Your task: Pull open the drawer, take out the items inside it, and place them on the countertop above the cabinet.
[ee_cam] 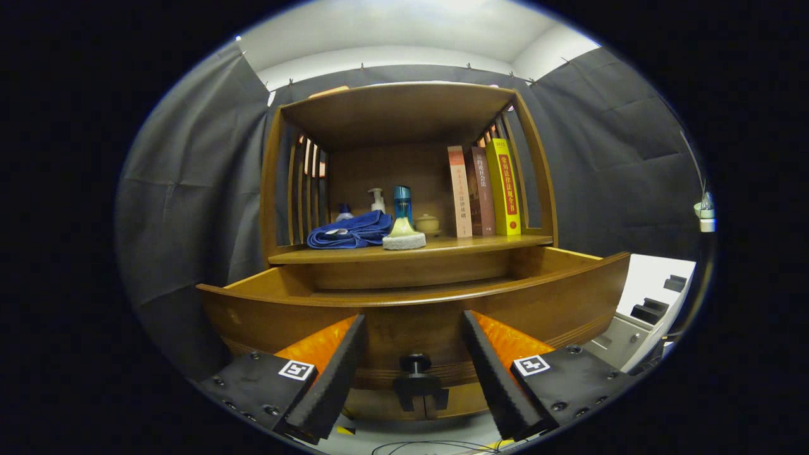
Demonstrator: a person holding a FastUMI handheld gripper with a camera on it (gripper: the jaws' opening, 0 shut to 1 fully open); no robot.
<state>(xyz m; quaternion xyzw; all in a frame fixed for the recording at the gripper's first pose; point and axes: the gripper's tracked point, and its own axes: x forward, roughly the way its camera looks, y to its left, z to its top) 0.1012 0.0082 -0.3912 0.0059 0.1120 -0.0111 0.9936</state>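
The wooden drawer point(417, 297) stands pulled out from the cabinet, its front directly ahead of your gripper point(414, 354), whose jaws are spread apart on either side of the dark drawer knob point(415, 363) without touching it. On the tabletop point(468, 243) above sit a blue cloth point(351, 230), a brush point(404, 237), bottles and three upright books point(483, 189).
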